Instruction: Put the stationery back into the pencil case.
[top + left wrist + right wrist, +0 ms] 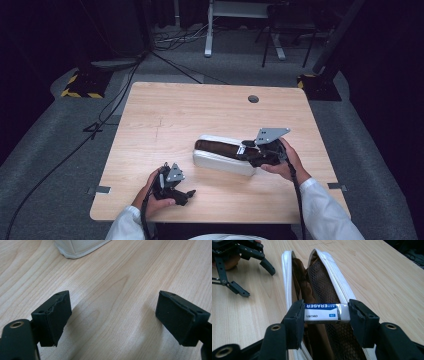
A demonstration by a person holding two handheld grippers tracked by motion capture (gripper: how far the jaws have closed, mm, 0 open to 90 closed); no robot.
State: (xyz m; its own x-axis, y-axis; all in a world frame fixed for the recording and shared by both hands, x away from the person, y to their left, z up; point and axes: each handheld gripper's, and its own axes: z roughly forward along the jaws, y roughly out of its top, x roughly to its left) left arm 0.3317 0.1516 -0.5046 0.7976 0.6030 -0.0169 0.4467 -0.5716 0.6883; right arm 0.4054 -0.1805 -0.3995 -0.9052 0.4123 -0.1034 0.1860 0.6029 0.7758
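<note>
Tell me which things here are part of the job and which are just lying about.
In the job: eraser clamped in the right tongs; open white pencil case; table.
Lying about: left tongs, open; floor cables; chair.

Table [165,115]: pale wood with a darker grain, dark round hole near the far edge. Pencil case [337,277]: white shell and zip edge, brown lining, dark mesh pocket inside. Eraser [325,313]: white block in a sleeve with a blue band carrying white lettering, white lower part with grey print and a small blue tag. Right gripper [325,320] and left gripper [113,320]: black, brass-coloured screw rings, each with a grey plate on top. Sleeves [325,210]: white. Floor [45,150]: grey, probably carpet; yellow-and-black striped stand base at far left.
</note>
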